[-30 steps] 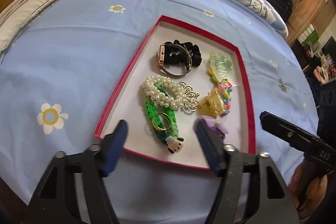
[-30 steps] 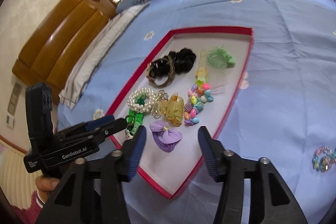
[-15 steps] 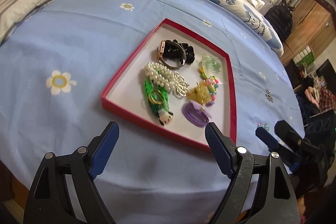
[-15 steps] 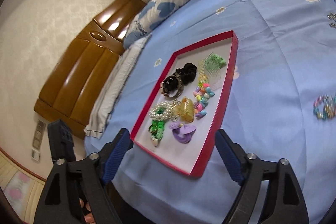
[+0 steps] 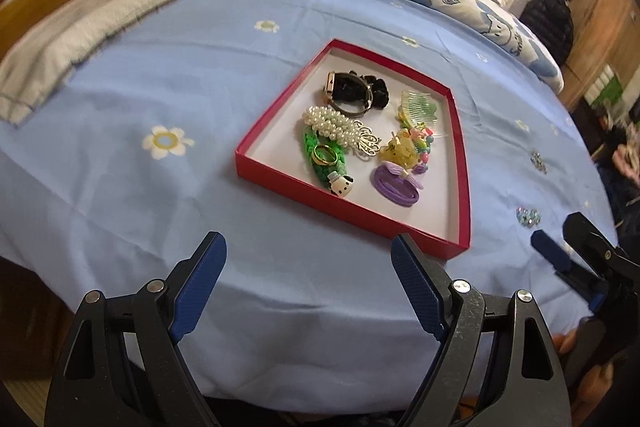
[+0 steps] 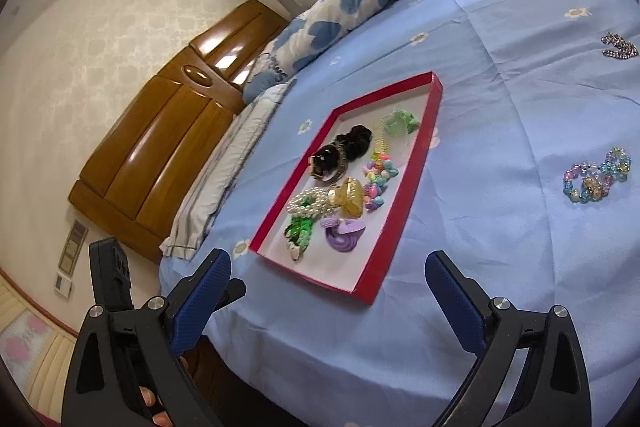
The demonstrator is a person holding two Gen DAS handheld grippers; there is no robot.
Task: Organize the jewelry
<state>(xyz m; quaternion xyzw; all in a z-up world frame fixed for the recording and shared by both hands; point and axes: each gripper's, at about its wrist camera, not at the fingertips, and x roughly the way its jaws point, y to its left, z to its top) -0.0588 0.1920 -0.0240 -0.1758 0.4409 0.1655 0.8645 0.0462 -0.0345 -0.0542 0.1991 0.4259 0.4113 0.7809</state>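
Lying loose on the blue bedsheet (image 6: 500, 247), a beaded bracelet (image 6: 596, 177) sits well right of the red tray (image 6: 404, 211); light, slippery and floppy, it likely wants pinching across one strand. Left gripper (image 5: 308, 287) and right gripper (image 6: 328, 299) hover, jaws spread, empty.

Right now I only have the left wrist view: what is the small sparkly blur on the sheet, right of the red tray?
Observer: A bracelet of pastel translucent beads, lying loose on the blue bedsheet, outside the red shallow tray.
Operator: Is the right gripper holding anything?
Observer: No. The right gripper is wide open and empty.
Operator: And the farther glint?
Observer: A silver rhinestone piece, zigzag-shaped, also on the sheet.
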